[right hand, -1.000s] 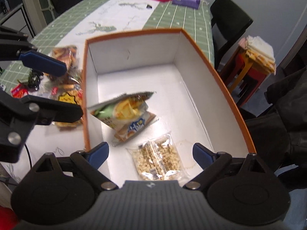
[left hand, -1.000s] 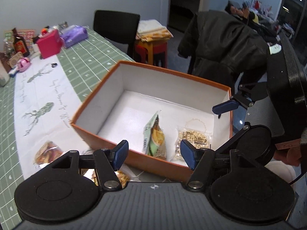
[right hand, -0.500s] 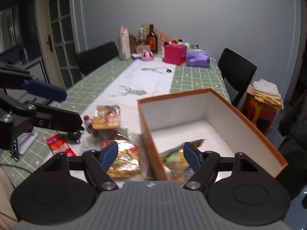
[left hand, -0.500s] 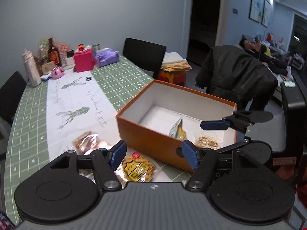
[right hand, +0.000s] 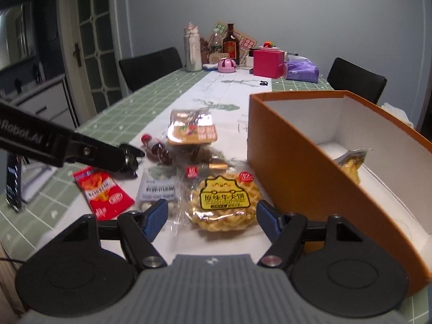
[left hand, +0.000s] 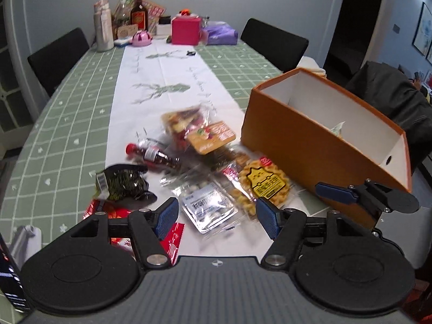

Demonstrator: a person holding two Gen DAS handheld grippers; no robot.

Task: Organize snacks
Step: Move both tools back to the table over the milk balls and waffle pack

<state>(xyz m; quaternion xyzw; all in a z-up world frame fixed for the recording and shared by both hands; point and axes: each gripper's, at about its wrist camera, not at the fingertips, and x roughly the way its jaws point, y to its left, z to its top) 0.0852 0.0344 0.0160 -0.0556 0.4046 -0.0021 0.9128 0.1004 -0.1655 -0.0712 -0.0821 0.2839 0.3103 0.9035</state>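
Observation:
An orange box (left hand: 310,145) (right hand: 302,162) with a white inside stands on the table at the right; a snack packet (right hand: 351,162) lies in it. Left of it lies a pile of snacks: a yellow-labelled waffle pack (left hand: 263,185) (right hand: 224,202), a clear white-labelled pack (left hand: 206,205) (right hand: 159,189), a red sachet (right hand: 104,193), a black packet (left hand: 122,182), a small red-capped bottle (left hand: 154,156) and a tray pack (left hand: 210,136) (right hand: 193,132). My left gripper (left hand: 217,214) is open and empty above the clear pack. My right gripper (right hand: 212,214) is open and empty above the waffle pack.
The table has a green checked cloth with a white runner (left hand: 162,81). At its far end stand a pink box (left hand: 186,31) (right hand: 268,63), a brown bottle (left hand: 139,13), a purple pack (left hand: 218,36) and other clutter. Black chairs (left hand: 272,44) stand around. A dark jacket (left hand: 388,94) hangs at right.
Both grippers have pulled back from over the box and swung left. They now face the snack pile on the table beside the box. Both stay open and empty.

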